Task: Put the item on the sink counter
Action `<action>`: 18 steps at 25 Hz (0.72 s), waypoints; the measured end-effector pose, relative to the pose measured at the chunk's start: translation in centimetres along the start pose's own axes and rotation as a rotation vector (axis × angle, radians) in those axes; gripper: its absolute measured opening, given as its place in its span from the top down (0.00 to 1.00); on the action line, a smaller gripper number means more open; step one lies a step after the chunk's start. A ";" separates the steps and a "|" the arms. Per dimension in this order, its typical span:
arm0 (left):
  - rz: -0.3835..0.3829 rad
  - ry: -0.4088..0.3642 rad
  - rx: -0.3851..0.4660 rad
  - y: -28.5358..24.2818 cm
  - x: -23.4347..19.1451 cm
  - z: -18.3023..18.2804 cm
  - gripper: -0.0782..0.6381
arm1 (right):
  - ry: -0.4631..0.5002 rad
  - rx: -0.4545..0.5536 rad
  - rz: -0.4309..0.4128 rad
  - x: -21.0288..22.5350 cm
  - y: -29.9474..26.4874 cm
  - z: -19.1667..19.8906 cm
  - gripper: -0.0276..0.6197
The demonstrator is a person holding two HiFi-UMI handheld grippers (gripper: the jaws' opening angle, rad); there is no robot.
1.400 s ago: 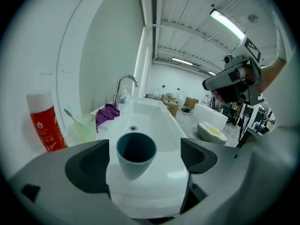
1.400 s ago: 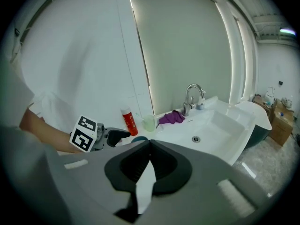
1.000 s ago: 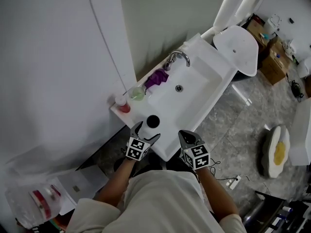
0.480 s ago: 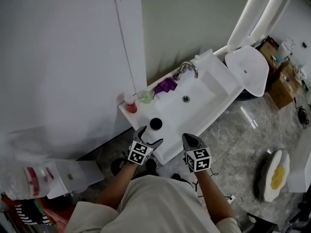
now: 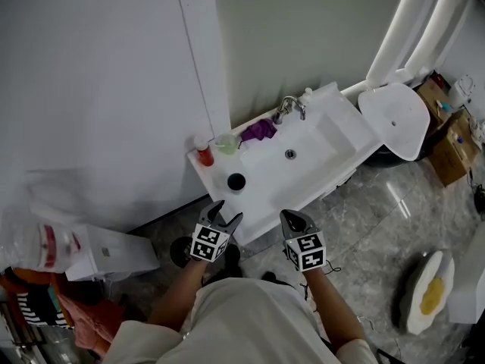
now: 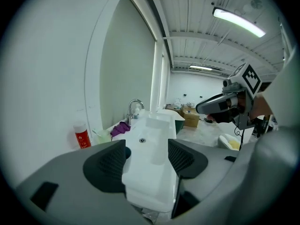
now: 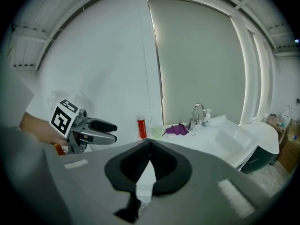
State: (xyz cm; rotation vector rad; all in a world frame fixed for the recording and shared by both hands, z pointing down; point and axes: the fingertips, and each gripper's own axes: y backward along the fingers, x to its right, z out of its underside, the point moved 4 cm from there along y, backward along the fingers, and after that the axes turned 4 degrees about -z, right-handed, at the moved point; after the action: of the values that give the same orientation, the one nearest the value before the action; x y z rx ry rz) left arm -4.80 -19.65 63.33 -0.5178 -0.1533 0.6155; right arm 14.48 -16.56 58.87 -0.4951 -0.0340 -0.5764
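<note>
- Since a second ago both grippers have come back from the sink's front edge. The left gripper (image 5: 226, 213) had its fingers (image 6: 110, 165) round the black round item (image 5: 236, 180) then, and now they are clear of it.
- Those left fingers stand apart, having just been closing partway. Nothing is between them, and only the white sink shows through the gap.
- The right gripper (image 5: 291, 218) has its fingers (image 7: 164, 165) clenched tip to tip and holds nothing.
- The two grippers hang side by side just off the front edge, over the grey floor, each with its marker cube facing up.
- The black round item sits on the counter (image 5: 258, 184) at the near left corner of the sink. It is just beyond the left gripper but not touching it.
- Further along the counter by the wall come a red bottle (image 5: 204, 155) and a pale green cup (image 5: 226, 143). A purple cloth (image 5: 260, 130) is bunched beside the tap (image 5: 289, 106).
- The basin (image 5: 318, 139) lies to the right of these — its drain (image 5: 290, 154) is in view.
</note>
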 end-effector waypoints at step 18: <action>-0.197 0.173 0.120 12.1 6.1 -1.3 0.67 | -0.014 0.027 -0.199 -3.0 5.3 1.4 0.94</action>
State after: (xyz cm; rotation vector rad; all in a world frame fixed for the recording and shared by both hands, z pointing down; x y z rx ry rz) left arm -5.67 -8.28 55.97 -0.4319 -0.0032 0.3829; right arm 14.90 -10.56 57.25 -0.4724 -0.1051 -0.7668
